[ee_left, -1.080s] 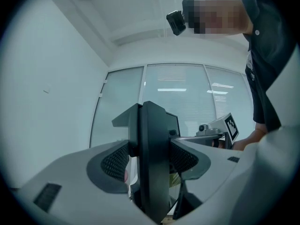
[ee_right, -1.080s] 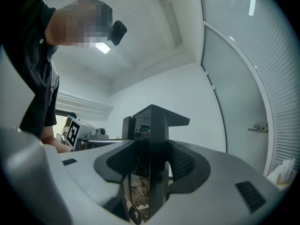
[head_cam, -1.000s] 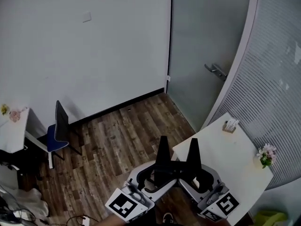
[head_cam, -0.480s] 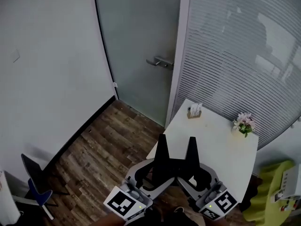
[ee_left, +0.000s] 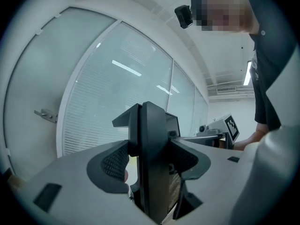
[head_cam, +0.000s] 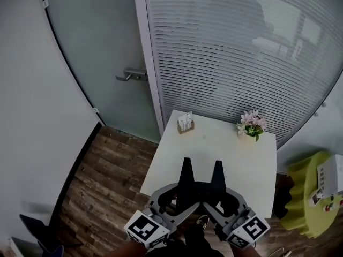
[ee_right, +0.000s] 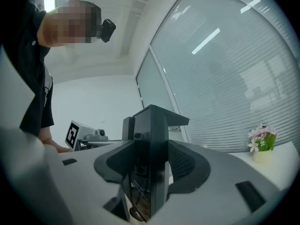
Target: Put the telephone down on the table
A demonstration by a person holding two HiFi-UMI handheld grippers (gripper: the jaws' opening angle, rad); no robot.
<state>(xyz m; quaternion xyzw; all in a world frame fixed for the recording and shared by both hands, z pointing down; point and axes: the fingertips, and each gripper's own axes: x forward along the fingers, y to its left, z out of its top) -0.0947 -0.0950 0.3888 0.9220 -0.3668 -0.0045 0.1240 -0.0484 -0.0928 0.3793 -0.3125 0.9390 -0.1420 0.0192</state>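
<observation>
My two grippers sit side by side at the bottom of the head view, jaws pointing toward a small white table point(head_cam: 214, 159). The left gripper point(head_cam: 186, 165) is shut with nothing between its fingers, and so is the right gripper point(head_cam: 217, 166). The left gripper view shows its black jaws point(ee_left: 146, 109) pressed together, empty. In the right gripper view the jaws point(ee_right: 152, 112) are likewise closed and empty. A white boxy device with buttons point(head_cam: 329, 180), possibly the telephone, rests on a yellow-green stool point(head_cam: 303, 202) at the right edge, apart from both grippers.
On the table's far edge stand a small pot of flowers point(head_cam: 251, 125) and a wooden card holder point(head_cam: 185, 122). Behind it runs a curved striped glass wall, with a glass door and its handle point(head_cam: 131, 75) to the left. Wooden floor lies left of the table.
The head view has swung to the right: the table moved to the middle, the stool with the white device came into view, the blue chair left. Both grippers stay shut.
</observation>
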